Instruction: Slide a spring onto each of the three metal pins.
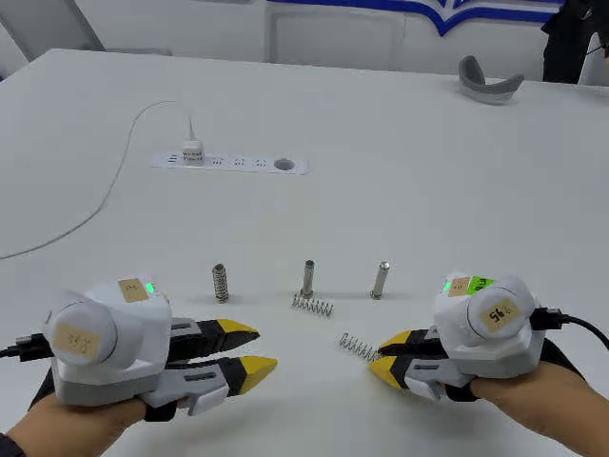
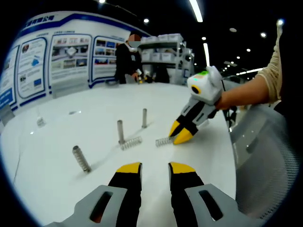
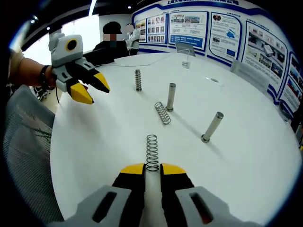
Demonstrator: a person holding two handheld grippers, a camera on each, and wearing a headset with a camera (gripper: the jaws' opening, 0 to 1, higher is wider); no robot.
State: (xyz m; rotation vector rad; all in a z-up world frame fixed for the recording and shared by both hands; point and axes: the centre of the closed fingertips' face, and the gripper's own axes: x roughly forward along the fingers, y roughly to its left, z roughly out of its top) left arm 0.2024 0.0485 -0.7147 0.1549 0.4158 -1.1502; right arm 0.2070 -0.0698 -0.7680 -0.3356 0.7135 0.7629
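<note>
At right gripper's jaws lies coiled spring (wire).

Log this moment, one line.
left pin: loaded; middle pin, right pin: bare; loose spring: at middle pin; right gripper: shut on near spring; left gripper: open

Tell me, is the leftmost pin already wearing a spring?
On. In the head view, coils wrap the leftmost pin; the middle pin and rightmost pin stand bare.

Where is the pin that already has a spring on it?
In the head view it's the leftmost pin, just ahead of the left gripper.
</note>
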